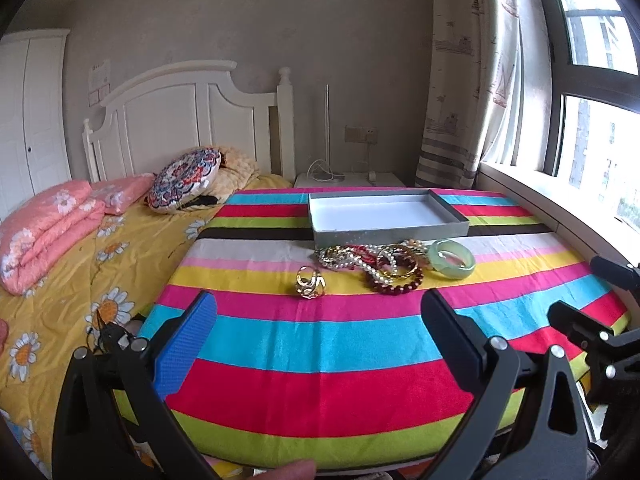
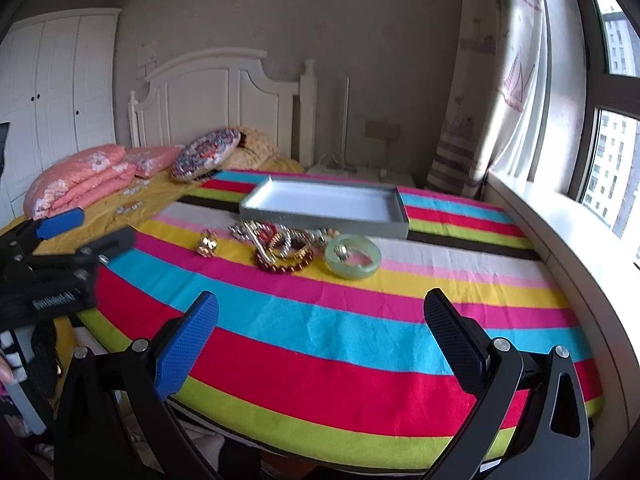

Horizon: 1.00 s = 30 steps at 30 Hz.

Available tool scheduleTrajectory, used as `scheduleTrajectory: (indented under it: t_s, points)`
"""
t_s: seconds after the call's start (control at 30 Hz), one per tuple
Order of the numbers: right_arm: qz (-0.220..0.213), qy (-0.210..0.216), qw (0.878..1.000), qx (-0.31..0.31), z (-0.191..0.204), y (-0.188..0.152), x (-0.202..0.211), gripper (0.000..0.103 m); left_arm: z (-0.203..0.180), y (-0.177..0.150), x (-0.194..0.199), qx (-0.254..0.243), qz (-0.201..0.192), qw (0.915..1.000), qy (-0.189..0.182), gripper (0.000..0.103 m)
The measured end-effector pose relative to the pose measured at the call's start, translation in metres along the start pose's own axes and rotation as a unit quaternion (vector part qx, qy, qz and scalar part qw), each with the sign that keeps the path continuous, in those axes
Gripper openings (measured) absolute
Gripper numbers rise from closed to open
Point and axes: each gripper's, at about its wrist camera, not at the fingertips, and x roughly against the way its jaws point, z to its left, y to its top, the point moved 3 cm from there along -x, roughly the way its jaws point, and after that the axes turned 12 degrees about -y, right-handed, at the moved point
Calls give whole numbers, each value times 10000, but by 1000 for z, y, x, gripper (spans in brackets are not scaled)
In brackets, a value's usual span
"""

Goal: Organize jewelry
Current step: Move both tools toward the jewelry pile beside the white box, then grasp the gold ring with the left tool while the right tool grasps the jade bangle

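A pile of jewelry (image 1: 376, 261) (image 2: 280, 244) lies on the striped cloth in front of an empty grey box (image 1: 384, 213) (image 2: 324, 205). In it are a gold ring (image 1: 310, 283) (image 2: 207, 243), a green jade bangle (image 1: 452, 259) (image 2: 352, 257), a dark red bead bracelet (image 1: 394, 280) (image 2: 285, 265) and pearl strands. My left gripper (image 1: 320, 312) is open and empty, well short of the ring. My right gripper (image 2: 320, 312) is open and empty, short of the pile. The left gripper also shows at the left of the right wrist view (image 2: 92, 228).
The striped cloth (image 1: 320, 344) covers a raised surface beside a bed with yellow flowered sheets (image 1: 80, 264), pink folded quilts (image 1: 48, 220) and a round cushion (image 1: 186, 180). A windowsill (image 2: 560, 232) runs along the right. A white nightstand (image 1: 352, 179) stands behind.
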Motion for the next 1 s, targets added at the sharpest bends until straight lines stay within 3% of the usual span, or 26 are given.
scheduleTrajectory:
  t_s: [0.1, 0.17, 0.33, 0.57, 0.77, 0.9, 1.0]
  points:
    - [219, -39, 9998, 5, -7, -1, -24, 99, 21, -6, -12, 97, -96, 9999, 3, 101]
    - [387, -96, 9992, 46, -11, -1, -47, 99, 37, -10, -27, 219, 39, 9998, -24, 101]
    - [1224, -58, 9924, 120, -21, -7, -123, 99, 71, -24, -84, 767, 914, 9925, -253, 99]
    - [1806, 170, 9834, 14, -28, 9, -189, 99, 71, -18, -151, 814, 1559, 9838, -347, 96]
    - [1922, 269, 9797, 494, -16, 24, -216, 99, 72, -14, -193, 713, 2080, 9754, -145, 77]
    - [1912, 388, 9789, 604, -5, 32, -230, 99, 74, -6, -208, 728, 2095, 9750, -158, 76]
    - [1940, 511, 9780, 568, 2, 32, -238, 89, 76, -1, -218, 744, 2089, 9750, -153, 82]
